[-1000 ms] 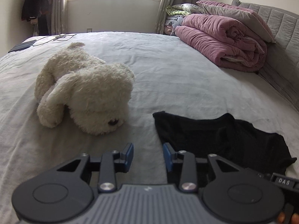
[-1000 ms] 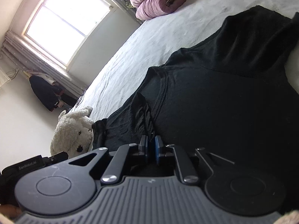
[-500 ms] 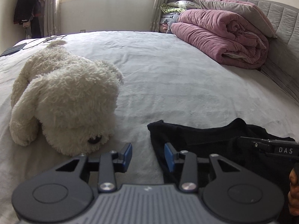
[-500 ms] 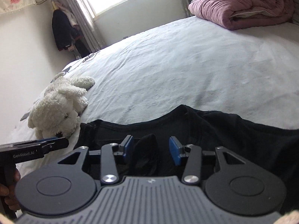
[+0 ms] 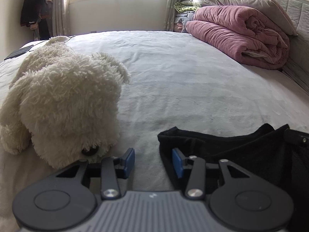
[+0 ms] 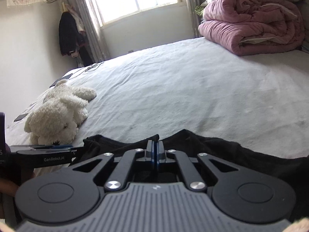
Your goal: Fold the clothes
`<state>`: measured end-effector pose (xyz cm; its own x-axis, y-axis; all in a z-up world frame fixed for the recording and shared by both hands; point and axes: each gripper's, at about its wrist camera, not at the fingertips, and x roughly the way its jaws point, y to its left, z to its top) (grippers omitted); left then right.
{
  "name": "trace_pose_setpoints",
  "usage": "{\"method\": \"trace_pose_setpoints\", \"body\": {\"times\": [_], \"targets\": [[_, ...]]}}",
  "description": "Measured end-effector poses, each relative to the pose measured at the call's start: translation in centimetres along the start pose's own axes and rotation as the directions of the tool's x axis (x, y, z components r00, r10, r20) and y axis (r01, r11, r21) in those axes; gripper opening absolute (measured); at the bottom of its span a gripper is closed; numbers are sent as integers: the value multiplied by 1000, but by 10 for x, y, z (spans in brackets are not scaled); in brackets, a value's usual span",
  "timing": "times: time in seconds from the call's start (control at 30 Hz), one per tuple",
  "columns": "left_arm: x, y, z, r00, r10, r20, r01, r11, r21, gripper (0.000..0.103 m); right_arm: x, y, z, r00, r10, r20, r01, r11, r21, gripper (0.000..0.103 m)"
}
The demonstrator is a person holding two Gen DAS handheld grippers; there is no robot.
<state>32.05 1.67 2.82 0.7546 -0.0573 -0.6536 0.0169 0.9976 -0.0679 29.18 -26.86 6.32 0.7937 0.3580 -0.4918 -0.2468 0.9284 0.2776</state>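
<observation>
A black garment (image 5: 241,150) lies crumpled on the near part of the grey bed (image 5: 183,77). My left gripper (image 5: 153,161) hovers low over the garment's left corner. Its jaws are opening, the cloth's edge lies just inside the right pad (image 5: 176,163), and neither pad presses on it. In the right wrist view my right gripper (image 6: 155,150) is shut, blue pads together, on a raised fold of the black garment (image 6: 222,148). The cloth peaks at its tips. The left gripper (image 6: 75,148) shows side-on at the left of that view.
A white plush dog (image 5: 63,104) lies right beside the left gripper's left finger. A rolled pink quilt (image 5: 237,38) and pillows are stacked at the far right against the headboard (image 5: 297,19). A dark flat device (image 5: 18,52) rests at the bed's far left edge.
The right gripper rolled level, spread around a fold of the black garment and shut on it. The left gripper came forward and down to the garment's corner, jaws slightly wider.
</observation>
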Motion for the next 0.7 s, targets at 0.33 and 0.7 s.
{"method": "trace_pose_setpoints", "body": {"times": [0.33, 0.7], "targets": [[6, -11, 0, 998, 59, -3, -59, 997, 57, 44, 29, -3, -12, 987, -98, -125, 97, 995, -8, 2], [-52, 28, 4, 999, -31, -25, 29, 998, -60, 61, -35, 5, -19, 994, -58, -96, 65, 995, 79, 57]]}}
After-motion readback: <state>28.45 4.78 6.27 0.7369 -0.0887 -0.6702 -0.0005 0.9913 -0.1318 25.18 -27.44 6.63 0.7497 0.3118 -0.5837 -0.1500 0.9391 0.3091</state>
